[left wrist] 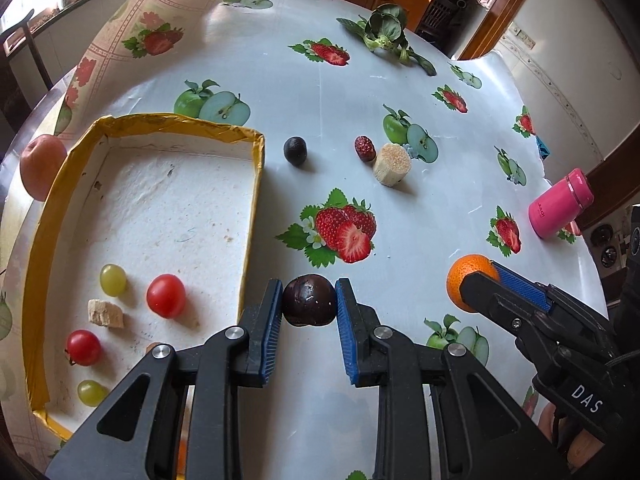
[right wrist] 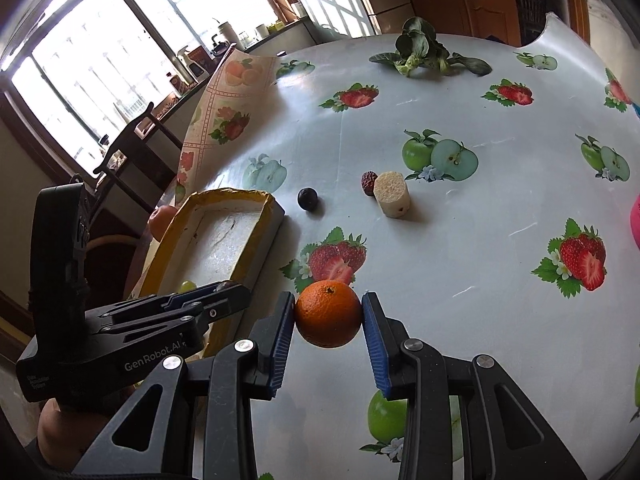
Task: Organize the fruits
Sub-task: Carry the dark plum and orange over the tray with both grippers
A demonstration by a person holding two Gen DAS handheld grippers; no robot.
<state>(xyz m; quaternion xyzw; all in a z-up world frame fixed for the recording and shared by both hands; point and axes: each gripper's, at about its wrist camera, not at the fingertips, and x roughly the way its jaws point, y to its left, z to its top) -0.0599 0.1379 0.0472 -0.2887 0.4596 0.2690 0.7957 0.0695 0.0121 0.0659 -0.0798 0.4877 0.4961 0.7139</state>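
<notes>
Left gripper: clamped on a dark plum, held just right of the tray's near corner. Right gripper: clamped on an orange, right of the tray. Yellow-rimmed tray: two cherry tomatoes, two green grapes and a pale chunk are contained at its near end. Dark round fruit: set just beyond the tray's far right corner. Red date touching a pale cut cylinder: further right. Leafy greens: far beyond the tray.
</notes>
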